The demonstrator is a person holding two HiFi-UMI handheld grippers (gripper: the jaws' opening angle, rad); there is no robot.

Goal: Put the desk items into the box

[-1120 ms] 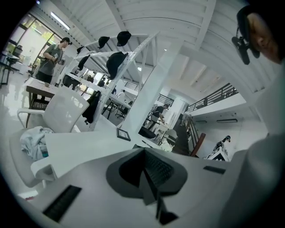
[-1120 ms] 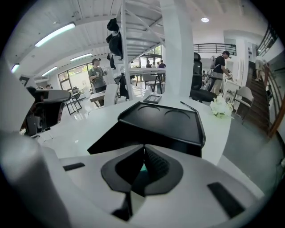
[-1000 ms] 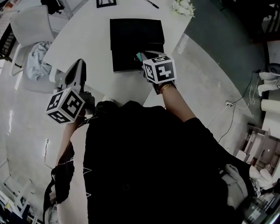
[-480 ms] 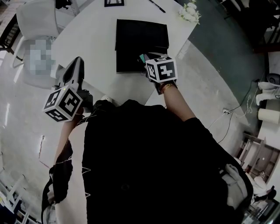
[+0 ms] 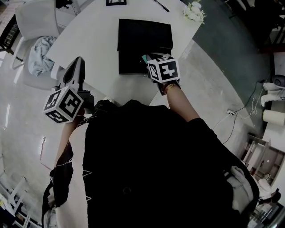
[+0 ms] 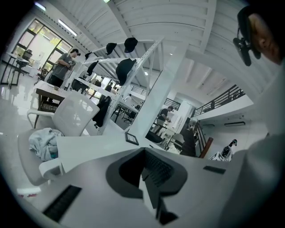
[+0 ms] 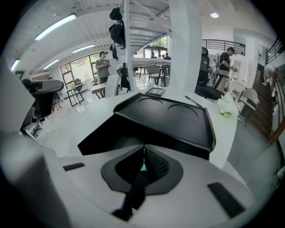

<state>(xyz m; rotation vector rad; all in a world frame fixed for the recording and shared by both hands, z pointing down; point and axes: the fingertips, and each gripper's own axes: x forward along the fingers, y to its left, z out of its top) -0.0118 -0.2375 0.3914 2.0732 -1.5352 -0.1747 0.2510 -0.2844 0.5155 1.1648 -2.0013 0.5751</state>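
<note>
A small teal item [image 7: 142, 167], or so it looks, sits pinched in my right gripper [image 5: 145, 60], right at the near edge of the flat black box [image 5: 144, 35] on the white table [image 5: 89, 35]. I judge it light and hard, so a tip pinch will do. My left gripper [image 5: 75, 73] is pressed together on nothing, off the table's left edge. A black pen [image 5: 159, 5] and white flowers [image 5: 193, 12] lie beyond the box. Its recessed lid may block the drop.
</note>
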